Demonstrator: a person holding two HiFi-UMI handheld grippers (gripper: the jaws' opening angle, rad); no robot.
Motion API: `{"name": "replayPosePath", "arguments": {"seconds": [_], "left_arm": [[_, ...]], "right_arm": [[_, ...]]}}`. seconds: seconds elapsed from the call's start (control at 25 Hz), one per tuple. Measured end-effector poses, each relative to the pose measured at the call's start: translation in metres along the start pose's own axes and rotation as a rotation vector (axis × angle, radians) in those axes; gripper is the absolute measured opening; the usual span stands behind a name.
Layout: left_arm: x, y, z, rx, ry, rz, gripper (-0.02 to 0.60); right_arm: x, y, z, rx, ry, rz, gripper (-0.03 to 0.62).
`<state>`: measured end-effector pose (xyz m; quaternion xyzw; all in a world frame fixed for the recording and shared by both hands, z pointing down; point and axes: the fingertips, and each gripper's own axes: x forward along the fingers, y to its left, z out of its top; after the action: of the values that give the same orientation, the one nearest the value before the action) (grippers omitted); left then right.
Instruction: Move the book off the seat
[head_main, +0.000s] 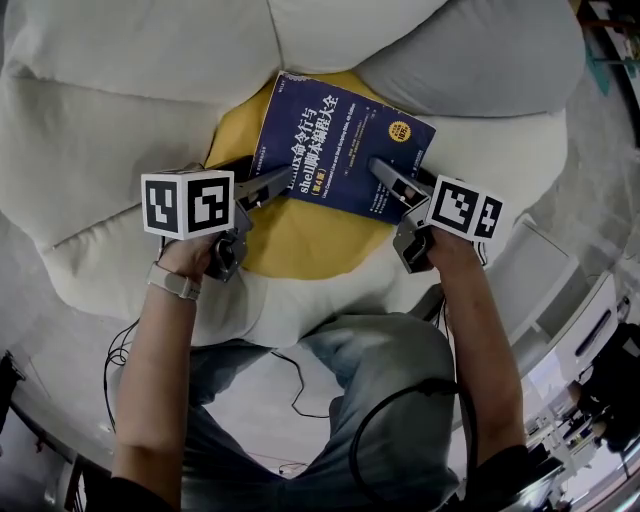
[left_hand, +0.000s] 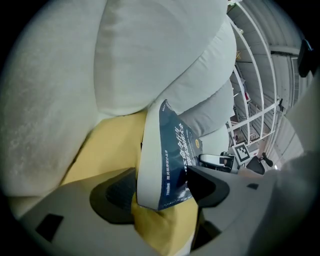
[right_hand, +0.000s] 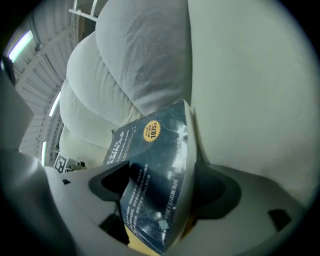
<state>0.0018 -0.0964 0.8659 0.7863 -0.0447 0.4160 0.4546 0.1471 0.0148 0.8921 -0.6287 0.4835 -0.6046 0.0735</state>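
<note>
White petal cushions ring the seat's (head_main: 120, 130) yellow centre (head_main: 300, 238), where the blue book (head_main: 345, 140) lies flat. Left tongs (head_main: 264, 188) straddle its near left corner; whether they pinch it is unclear. Right tongs (head_main: 393, 184) stand wide apart around the near right corner.

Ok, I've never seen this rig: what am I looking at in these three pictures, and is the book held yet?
No robot here: a person holds a two-jaw gripper in each hand. The head view looks down from the person's head; the other two look along each gripper's jaws. A dark blue book lies on the yellow cushion of a white padded seat. The left gripper straddles one near corner; whether its pads press, I cannot tell. The right gripper stands open around the other. So: not lifted yet.
</note>
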Motion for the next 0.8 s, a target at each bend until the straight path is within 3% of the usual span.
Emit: {"name": "replayPosePath", "arguments": {"seconds": [0.2, 0.48, 0.8], "left_arm": [[0.001, -0.002, 0.0, 0.009, -0.016, -0.004, 0.305], [-0.006, -0.005, 0.002, 0.042, -0.061, -0.004, 0.288], [-0.019, -0.012, 0.012, 0.047, -0.12, -0.015, 0.279]], "right_arm": [[0.0, -0.002, 0.0, 0.021, -0.042, 0.054, 0.387], [-0.005, -0.004, 0.001, 0.048, -0.089, 0.065, 0.383], [-0.018, -0.01, -0.005, 0.224, -0.16, 0.156, 0.291]]}}
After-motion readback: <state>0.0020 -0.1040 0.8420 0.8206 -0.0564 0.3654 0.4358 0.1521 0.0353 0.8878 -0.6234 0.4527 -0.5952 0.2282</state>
